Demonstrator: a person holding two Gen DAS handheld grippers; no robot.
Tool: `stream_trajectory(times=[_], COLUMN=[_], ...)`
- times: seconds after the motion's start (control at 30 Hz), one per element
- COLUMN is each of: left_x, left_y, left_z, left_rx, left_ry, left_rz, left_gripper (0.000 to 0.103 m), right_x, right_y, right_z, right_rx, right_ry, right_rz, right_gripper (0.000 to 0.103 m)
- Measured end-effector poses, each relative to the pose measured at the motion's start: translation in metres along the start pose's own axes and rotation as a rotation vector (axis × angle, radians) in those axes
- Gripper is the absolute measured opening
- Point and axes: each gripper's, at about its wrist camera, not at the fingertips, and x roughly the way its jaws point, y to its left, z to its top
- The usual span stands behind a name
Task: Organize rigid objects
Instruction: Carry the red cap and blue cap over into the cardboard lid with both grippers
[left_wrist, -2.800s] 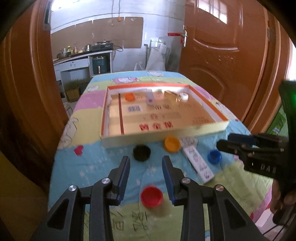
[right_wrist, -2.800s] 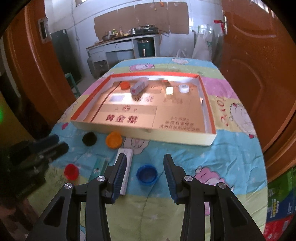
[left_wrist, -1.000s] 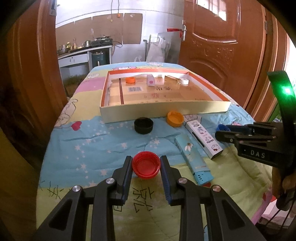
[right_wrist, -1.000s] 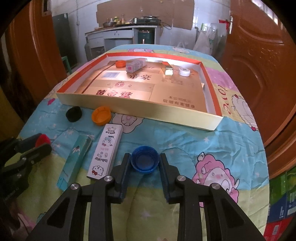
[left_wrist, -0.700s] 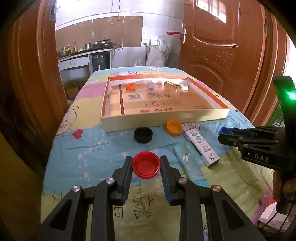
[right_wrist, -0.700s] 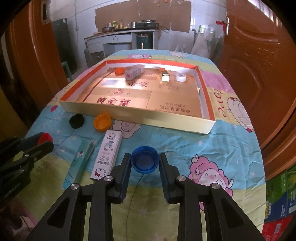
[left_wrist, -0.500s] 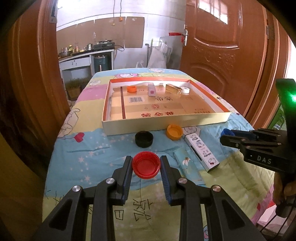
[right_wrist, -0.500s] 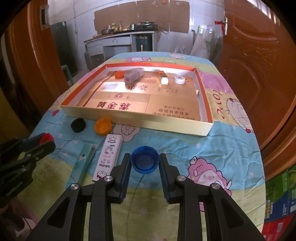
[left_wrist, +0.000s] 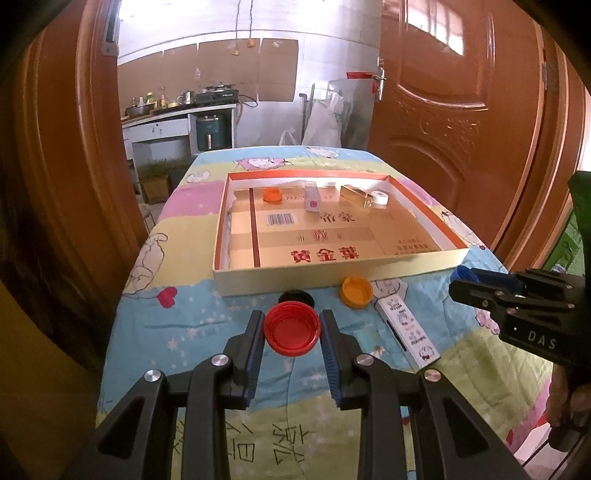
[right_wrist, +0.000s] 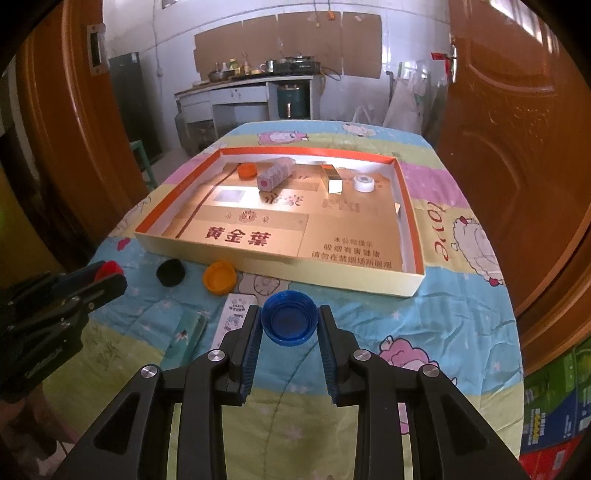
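Note:
My left gripper (left_wrist: 291, 332) is shut on a red bottle cap (left_wrist: 291, 328) and holds it above the bedspread, short of the shallow cardboard tray (left_wrist: 332, 275). My right gripper (right_wrist: 289, 326) is shut on a blue bottle cap (right_wrist: 289, 323), also held in the air in front of the tray (right_wrist: 280, 269). A black cap (right_wrist: 170, 272), an orange cap (right_wrist: 219, 277), a white cartoon box (left_wrist: 408, 334) and a teal box (right_wrist: 186, 338) lie on the cloth before the tray. Inside the tray's far end are an orange cap (left_wrist: 272, 194), a white box (left_wrist: 311, 197), a gold box (left_wrist: 355, 195) and a white cap (left_wrist: 379, 198).
The table has a colourful cartoon bedspread (right_wrist: 424, 321). Wooden doors stand at the left (left_wrist: 74, 166) and right (left_wrist: 461, 129). A kitchen counter (right_wrist: 251, 92) is behind the table. Stacked cartons (right_wrist: 554, 406) sit on the floor at the right.
Both grippers closed on their caps, lifted them off the cloth, and have risen and moved a little toward the tray over the last second.

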Motion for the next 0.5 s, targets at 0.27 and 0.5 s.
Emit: stream_trajectory(times=[0.27, 0.5], left_x=[0.003, 0.01], left_y=[-0.001, -0.004], left_z=[0.007, 0.018], left_rx=[0.001, 0.002], left_ry=[-0.006, -0.011], left_rz=[0.001, 0.0], left_gripper=[0.03, 0.03], right_x=[-0.002, -0.001], right_y=[-0.001, 0.0], right_z=[0.008, 0.018], right_rx=[-0.005, -0.012], right_ry=[-0.02, -0.031], right_rz=[0.014, 0.029], right_gripper=[0.03, 0.03])
